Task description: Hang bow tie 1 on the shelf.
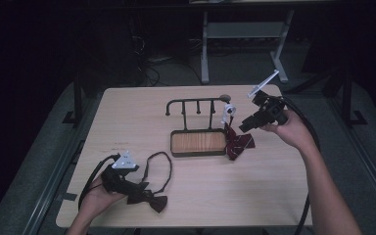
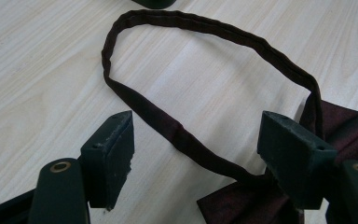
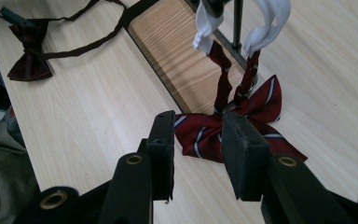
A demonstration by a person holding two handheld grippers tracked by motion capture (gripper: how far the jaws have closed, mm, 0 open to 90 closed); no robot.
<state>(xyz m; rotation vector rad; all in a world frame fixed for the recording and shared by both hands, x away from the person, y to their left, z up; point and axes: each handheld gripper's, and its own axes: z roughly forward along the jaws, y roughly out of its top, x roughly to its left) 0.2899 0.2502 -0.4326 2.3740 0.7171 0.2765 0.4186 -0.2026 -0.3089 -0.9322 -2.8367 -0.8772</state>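
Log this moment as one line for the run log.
left hand-held gripper: open, over dark bow tie strap | right hand-held gripper: open, at striped red bow tie | striped tie's strap hangs on rack

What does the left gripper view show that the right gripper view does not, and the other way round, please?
Left gripper view alone: the dark bow tie's strap up close, looping across the tabletop between the left gripper's open jaws.

Right gripper view alone: the striped red bow tie, its straps rising to a white band above, the rack's wooden base, and the right gripper with open jaws just short of the striped tie.

Both: the dark bow tie and the pale wooden table.
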